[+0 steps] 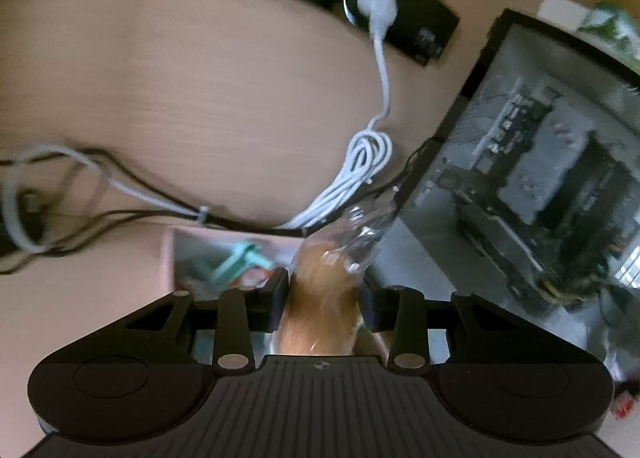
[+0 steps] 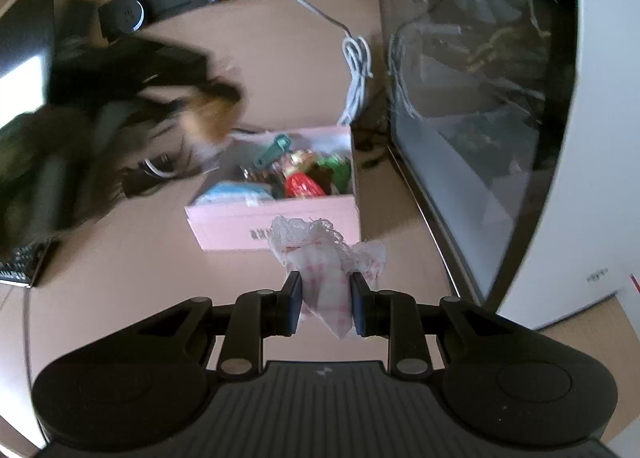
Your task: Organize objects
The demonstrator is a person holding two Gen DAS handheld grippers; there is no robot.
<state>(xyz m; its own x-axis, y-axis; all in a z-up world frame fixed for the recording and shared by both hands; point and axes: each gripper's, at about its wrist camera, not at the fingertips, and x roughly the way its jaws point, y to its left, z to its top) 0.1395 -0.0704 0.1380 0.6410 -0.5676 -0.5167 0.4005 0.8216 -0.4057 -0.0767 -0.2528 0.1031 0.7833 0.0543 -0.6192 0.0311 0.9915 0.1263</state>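
Left gripper (image 1: 325,306) fingers clamp a clear-wrapped brown bread roll (image 1: 320,298); right gripper (image 2: 325,304) fingers pinch a pink checked lace-trimmed cloth (image 2: 326,278) near the pink cardboard box (image 2: 276,218).

Both the left gripper (image 1: 324,306) and the right gripper (image 2: 325,306) are matte black, with a ribbed plate nearest the camera flanked by two rounded discs. Silver screw heads dot the linkage bars, and flat black fingers (image 2: 291,308) end them.

Your left gripper (image 1: 324,298) clamps a brown bread roll in clear crinkled plastic wrap (image 1: 326,298); just beyond sits the open pink cardboard box (image 1: 170,254); white coiled cable (image 1: 360,170) lies farther off.
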